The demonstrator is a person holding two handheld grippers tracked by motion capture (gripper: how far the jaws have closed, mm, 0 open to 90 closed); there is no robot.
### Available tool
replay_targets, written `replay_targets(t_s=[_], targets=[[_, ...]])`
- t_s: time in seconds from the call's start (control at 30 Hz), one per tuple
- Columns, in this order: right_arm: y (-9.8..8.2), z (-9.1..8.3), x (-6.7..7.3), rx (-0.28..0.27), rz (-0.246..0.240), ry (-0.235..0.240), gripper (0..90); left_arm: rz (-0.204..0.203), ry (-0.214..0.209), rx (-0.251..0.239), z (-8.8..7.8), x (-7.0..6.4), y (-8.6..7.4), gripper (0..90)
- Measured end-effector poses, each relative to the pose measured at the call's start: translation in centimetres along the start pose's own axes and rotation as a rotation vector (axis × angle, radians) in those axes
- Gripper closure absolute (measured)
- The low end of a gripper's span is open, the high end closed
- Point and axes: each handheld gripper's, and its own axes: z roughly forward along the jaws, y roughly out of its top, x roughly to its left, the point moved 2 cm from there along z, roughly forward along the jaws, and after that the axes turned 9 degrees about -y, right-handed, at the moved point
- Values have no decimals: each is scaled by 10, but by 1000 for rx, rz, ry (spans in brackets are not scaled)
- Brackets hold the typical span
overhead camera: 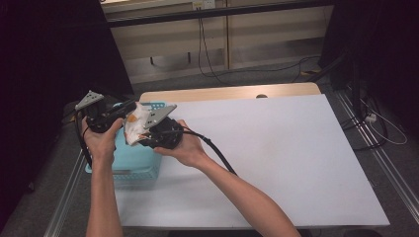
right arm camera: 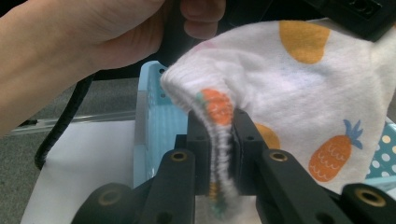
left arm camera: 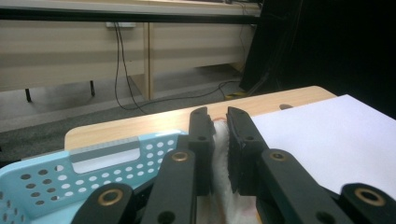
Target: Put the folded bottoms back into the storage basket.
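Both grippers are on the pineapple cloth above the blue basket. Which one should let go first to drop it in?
Probably the right. The right gripper pinches the cloth near the basket's inner edge, while the left gripper holds it over the blue basket, so the left could likely lower it in alone.

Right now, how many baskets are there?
1: a light-blue basket at the table's left edge, under both grippers holding a cloth. Others may be hidden.

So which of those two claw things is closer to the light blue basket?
Left. The left gripper is above the basket, by its far rim. The right gripper reaches over from the table side. Both pinch the pineapple-print cloth.
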Motion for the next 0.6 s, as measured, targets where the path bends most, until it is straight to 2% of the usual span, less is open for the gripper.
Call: replay_targets(t_s=[0.3,0.6], targets=[[6,7,3,-1,-2,-1,804,-3,24,-11,-9,7,1,810],[9,18,6,-10,12,11,803,-38,37,-23,-18,20,-5,810]])
